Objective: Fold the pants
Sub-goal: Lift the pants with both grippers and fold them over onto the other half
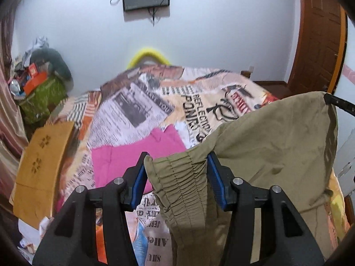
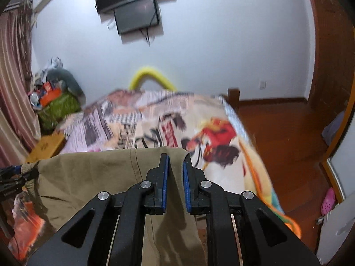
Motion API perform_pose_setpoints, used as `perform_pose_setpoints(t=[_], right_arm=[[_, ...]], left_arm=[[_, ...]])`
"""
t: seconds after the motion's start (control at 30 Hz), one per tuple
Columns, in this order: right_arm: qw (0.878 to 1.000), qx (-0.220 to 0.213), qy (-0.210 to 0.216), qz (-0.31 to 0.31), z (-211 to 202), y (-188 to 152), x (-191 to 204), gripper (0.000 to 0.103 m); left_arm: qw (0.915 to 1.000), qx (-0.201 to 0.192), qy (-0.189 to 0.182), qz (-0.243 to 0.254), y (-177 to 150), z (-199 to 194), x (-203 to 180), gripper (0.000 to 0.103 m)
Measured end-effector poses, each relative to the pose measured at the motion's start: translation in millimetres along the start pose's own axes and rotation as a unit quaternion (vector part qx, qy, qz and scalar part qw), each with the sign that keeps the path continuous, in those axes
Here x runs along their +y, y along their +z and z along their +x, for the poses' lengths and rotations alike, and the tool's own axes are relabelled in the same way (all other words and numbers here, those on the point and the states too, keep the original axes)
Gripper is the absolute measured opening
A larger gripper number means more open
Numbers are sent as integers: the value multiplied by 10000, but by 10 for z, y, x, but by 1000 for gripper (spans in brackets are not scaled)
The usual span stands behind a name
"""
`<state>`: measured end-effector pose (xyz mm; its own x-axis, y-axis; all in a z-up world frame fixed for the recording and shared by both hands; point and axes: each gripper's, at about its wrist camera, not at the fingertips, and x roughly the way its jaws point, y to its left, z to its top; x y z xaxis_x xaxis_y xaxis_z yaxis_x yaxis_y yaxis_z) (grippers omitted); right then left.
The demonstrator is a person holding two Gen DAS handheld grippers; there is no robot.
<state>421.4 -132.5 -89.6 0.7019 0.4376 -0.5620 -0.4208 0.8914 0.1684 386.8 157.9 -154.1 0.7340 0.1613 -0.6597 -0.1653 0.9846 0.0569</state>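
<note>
Both the left gripper (image 1: 176, 173) and right gripper (image 2: 175, 177) clamp the olive cotton pants (image 1: 266, 141) aloft by the waistband; next, spread them flat on the newspaper-print bed (image 1: 155, 102).

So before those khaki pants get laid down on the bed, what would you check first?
1. Left tongs on the elastic waistband of the khaki pants: cannot tell; the blue pads stand wide.
2. Right tongs pinching the other corner: ok.
3. Cloth spread between both tongs: ok, slightly sagging.
4. Landing spot on the bedspread: not ok, a pink garment lies just ahead.
5. Legs hanging free: cannot tell.
</note>
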Motion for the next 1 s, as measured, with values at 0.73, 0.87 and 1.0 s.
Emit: perform_pose_setpoints(t=[0.73,0.87,1.0], right_arm=[[9987,-53,361,-370,-1109,-677,504,11],[9985,79,337,-422,-1248,-901,579,11],[9986,259,349,-287,-1354,-1137,560,11]], left_arm=[[9986,198,-307,383,-660,-870,-8,51],[9981,315,-376,386,-892,-985,-9,51],[9976,400,-365,425,-1113,-1053,-11,51]])
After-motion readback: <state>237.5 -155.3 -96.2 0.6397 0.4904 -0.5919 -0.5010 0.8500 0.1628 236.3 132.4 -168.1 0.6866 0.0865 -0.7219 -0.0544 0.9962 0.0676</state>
